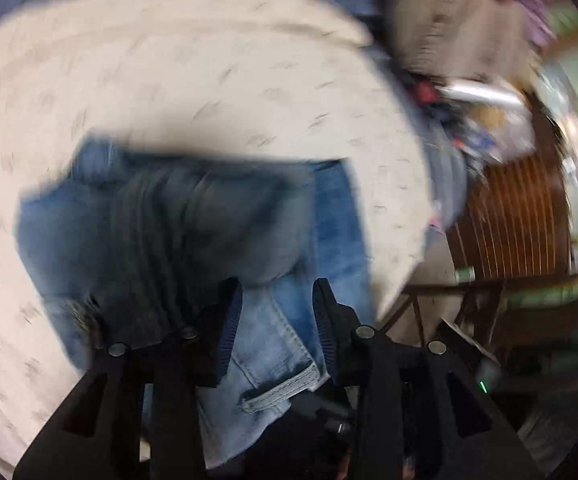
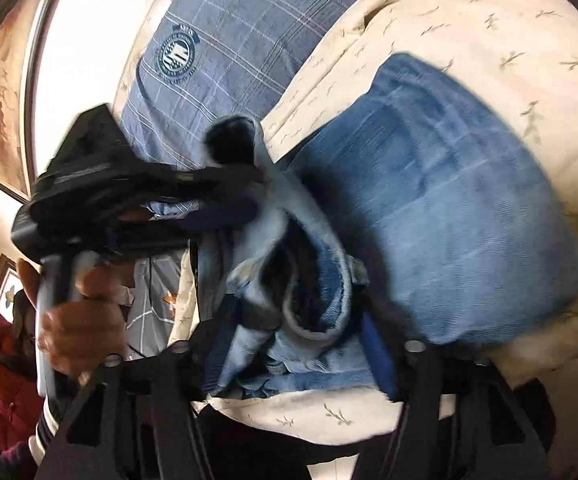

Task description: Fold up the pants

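Right wrist view has the jeans (image 2: 429, 216) heaped on the cream bedspread (image 2: 489, 40), thick, floppy denim best pinched at the waistband, while the right gripper (image 2: 305, 344) gapes around bunched cloth and the left gripper (image 1: 277, 320) hangs slack, gripping nothing.

The left gripper (image 1: 277, 320) points steeply downward, its jaws standing a little apart with denim showing in the gap — no pad visibly presses on it. In the right wrist view that same gripper reaches in from the left, and a bare hand (image 2: 83, 330) is wrapped around its upright handle. The right gripper (image 2: 309, 344) has its jaws spread wide on either side of bunched cloth — whether its fingers touch it is unclear.
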Tool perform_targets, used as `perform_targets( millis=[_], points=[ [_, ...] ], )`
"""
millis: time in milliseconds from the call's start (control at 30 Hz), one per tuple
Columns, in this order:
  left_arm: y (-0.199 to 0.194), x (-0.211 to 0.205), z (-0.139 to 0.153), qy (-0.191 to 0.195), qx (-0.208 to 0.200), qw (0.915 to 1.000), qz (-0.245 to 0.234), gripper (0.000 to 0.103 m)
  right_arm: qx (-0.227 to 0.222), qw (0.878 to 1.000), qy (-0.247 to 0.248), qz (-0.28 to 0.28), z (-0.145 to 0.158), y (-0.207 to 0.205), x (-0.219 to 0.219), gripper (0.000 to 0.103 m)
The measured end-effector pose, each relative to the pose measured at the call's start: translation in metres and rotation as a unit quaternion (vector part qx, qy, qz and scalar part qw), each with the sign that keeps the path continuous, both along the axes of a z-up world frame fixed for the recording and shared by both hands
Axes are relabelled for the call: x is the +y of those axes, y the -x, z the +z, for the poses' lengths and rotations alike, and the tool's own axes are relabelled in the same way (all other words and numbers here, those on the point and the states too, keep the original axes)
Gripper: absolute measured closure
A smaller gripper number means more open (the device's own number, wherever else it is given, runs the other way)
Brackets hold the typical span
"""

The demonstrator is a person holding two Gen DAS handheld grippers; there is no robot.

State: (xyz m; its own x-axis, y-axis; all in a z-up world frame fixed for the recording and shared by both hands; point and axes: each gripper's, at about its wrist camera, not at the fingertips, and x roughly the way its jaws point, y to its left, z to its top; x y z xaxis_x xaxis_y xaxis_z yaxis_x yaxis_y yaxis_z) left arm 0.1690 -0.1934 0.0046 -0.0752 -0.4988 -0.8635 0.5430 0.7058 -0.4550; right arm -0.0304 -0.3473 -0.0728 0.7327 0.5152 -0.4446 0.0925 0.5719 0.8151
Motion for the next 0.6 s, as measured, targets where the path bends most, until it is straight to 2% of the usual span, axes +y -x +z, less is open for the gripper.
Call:
perform_targets(
  millis=[33,67,133,200,333,400,433,467,500,533,567,600],
  points=[
    [0.001,0.005,0.020,0.011,-0.031,0.9993,-0.017,0.062,-0.003,1.000,-0.002,0.003,-0.001,0.002,0.002,0.033],
    [0.002,0.012,0.038,0.016,-0.064,0.9974,-0.030,0.041,-0.007,1.000,-0.009,0.007,0.000,0.004,0.000,0.027],
    [0.001,0.022,0.061,0.014,-0.136,0.9896,-0.046,0.014,-0.015,1.000,-0.020,0.016,-0.002,0.002,0.005,0.019],
    [0.001,0.026,0.070,-0.016,-0.205,0.9751,-0.082,0.013,-0.017,0.999,-0.019,0.028,-0.002,0.000,0.013,0.016],
    [-0.012,0.013,0.039,-0.089,-0.208,0.9625,-0.150,0.014,-0.019,0.999,0.001,0.045,-0.001,-0.007,0.031,0.012],
    [-0.007,0.006,0.021,-0.113,-0.230,0.9496,-0.181,0.014,-0.019,0.999,0.027,0.037,0.002,-0.013,0.034,0.011],
    [-0.004,0.002,0.012,-0.121,-0.250,0.9398,-0.199,0.014,-0.021,0.999,0.026,0.031,0.001,-0.010,0.034,0.011],
    [0.001,-0.001,0.000,-0.127,-0.274,0.9303,-0.208,0.014,-0.019,0.999,0.020,0.022,-0.002,-0.008,0.032,0.015],
    [0.000,-0.004,-0.010,-0.133,-0.291,0.9250,-0.206,0.014,-0.008,1.000,0.014,0.011,-0.006,-0.010,0.029,0.020],
    [0.001,-0.003,-0.017,-0.136,-0.290,0.9258,-0.201,0.017,0.003,1.000,0.014,0.007,-0.008,-0.013,0.027,0.039],
    [-0.002,-0.004,-0.025,-0.134,-0.273,0.9321,-0.197,0.038,0.008,1.000,0.010,0.010,-0.011,-0.015,0.024,0.053],
    [-0.005,-0.003,-0.031,-0.131,-0.251,0.9399,-0.191,0.040,0.002,1.000,-0.003,0.010,-0.009,-0.014,0.021,0.055]
  ],
)
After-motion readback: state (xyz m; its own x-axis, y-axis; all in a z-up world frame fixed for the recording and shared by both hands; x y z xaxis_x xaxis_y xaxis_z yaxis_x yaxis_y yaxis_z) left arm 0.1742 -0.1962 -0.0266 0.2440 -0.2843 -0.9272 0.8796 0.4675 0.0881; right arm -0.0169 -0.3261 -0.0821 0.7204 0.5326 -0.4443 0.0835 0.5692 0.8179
